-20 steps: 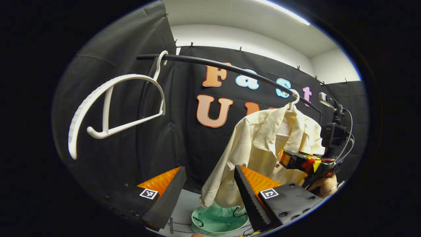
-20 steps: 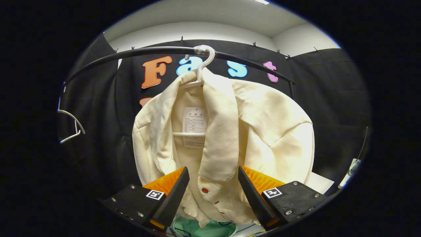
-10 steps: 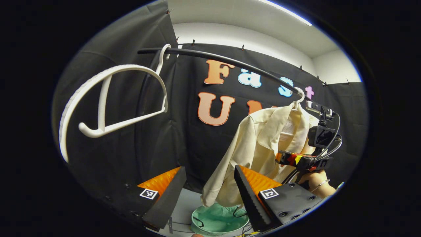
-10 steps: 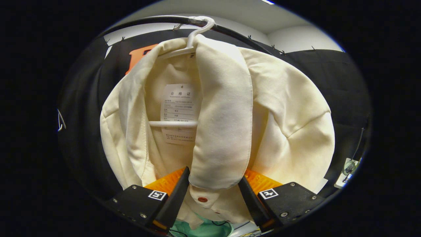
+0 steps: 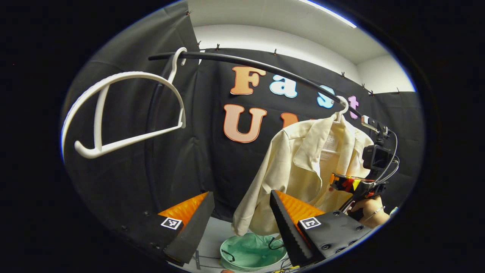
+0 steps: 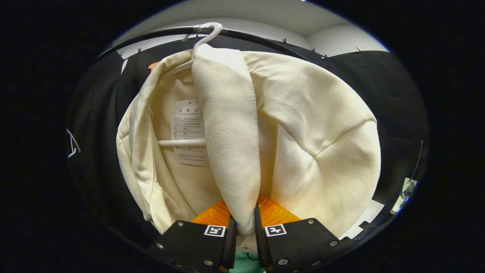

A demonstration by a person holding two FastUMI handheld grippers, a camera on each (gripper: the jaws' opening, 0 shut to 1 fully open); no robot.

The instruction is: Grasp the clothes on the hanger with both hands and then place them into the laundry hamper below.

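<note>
A cream jacket (image 6: 288,125) hangs on a white hanger (image 6: 204,36) from the black rail (image 6: 257,36). My right gripper (image 6: 242,231) is shut on the jacket's front lapel, both fingers pressing the cloth. In the left gripper view the same jacket (image 5: 299,170) hangs at the right, with the right gripper (image 5: 354,185) and the hand holding it against its front. My left gripper (image 5: 240,220) stands open to the left of the jacket, nothing between its fingers. The green laundry hamper (image 5: 252,254) sits below the jacket.
An empty white hanger (image 5: 113,113) hangs at the left end of the black rail (image 5: 242,64), close to my left gripper's camera. Black cloth walls close the booth behind and at both sides. A pale floor patch (image 6: 363,220) lies at the lower right.
My right gripper has closed its fingers on the jacket's lapel. The left gripper has shifted only slightly and stays open.
</note>
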